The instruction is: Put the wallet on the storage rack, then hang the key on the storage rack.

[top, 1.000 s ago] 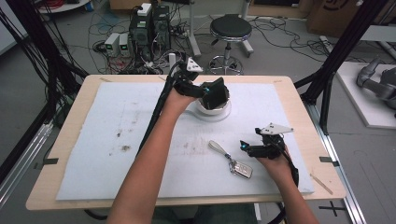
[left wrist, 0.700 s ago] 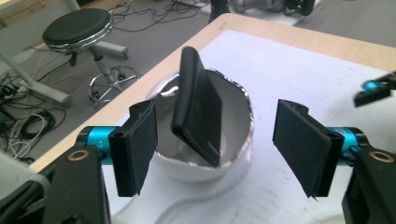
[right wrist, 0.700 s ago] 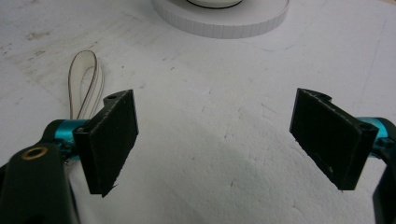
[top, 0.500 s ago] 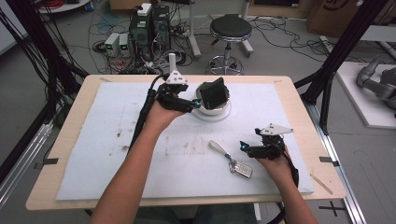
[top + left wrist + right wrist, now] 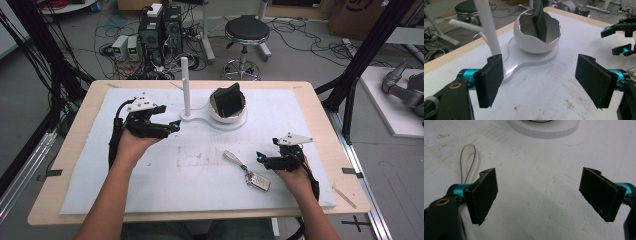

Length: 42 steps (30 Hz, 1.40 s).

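- The left gripper (image 5: 172,126) now sits left of the white post (image 5: 185,86), low over the white mat (image 5: 150,175). A second ago it was at the white bowl (image 5: 227,112), over the black wallet (image 5: 230,97), and half a second ago it was between bowl and post.
- Its jaws have just been opening and now stand wide apart with nothing between them. In the left gripper view only bare mat lies between the two black pads (image 5: 490,82).
- The black wallet stands on edge in the white bowl, tilted and leaning on the rim, its upper part above the bowl. In the left gripper view it (image 5: 540,22) shows as a dark slab inside the cracked-edged bowl (image 5: 536,37), well apart from the jaws.
- In the first earlier picture the hand and gripper covered the bowl. Now the bowl, the wallet and the flat white base (image 5: 200,121) that joins bowl and post are in open sight.
- The right gripper (image 5: 261,159) is at the near right of the mat, as in both earlier pictures. Its jaws are wide apart and hold nothing.
- The key fob (image 5: 257,181) with its pale strap (image 5: 234,159) lies flat on the mat just left of the right gripper, where it lay before. The strap's loop (image 5: 469,165) shows beyond the left pad in the right gripper view, not between the pads.
- The wooden table (image 5: 320,100) and the stool (image 5: 246,30) beyond its far edge are unchanged.
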### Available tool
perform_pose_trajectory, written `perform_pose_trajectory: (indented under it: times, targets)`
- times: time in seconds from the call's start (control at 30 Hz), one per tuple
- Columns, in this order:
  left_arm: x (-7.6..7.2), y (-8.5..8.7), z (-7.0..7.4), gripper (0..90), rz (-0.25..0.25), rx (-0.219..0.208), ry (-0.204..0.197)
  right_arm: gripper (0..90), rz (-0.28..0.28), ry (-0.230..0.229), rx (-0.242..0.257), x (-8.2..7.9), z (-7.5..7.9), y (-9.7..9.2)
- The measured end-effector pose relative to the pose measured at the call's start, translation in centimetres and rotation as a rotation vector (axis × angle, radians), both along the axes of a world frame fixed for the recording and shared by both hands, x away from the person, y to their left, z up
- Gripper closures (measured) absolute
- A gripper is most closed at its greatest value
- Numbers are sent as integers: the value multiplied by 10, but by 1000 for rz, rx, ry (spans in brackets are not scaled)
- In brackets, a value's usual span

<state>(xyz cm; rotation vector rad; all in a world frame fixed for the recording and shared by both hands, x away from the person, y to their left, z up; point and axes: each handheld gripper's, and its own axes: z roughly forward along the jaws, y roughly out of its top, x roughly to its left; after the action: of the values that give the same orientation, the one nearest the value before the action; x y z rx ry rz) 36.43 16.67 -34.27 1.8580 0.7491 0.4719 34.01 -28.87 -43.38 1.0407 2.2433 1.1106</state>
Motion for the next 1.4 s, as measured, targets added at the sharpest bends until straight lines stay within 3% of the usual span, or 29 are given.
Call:
perform_pose_trajectory:
  times: [0.1, 0.37, 0.73, 1.13, 1.4]
  targets:
    - [-5, 7, -6, 229, 6, -11, -1, 154, -1, 1, -1, 0, 0, 0]
    - [-24, 36, -41, 228, 25, -65, 8, 154, -5, 3, -6, 1, -1, 0]
    - [-26, 53, -41, 228, 50, -84, 10, 154, 0, 1, -10, -1, 0, 1]
    - [-30, 62, -44, 228, 84, -47, 2, 154, 34, -4, 4, -2, 2, 9]
    - [-28, 70, -50, 228, 108, -28, 5, 154, 93, 3, -4, -4, 3, 25]
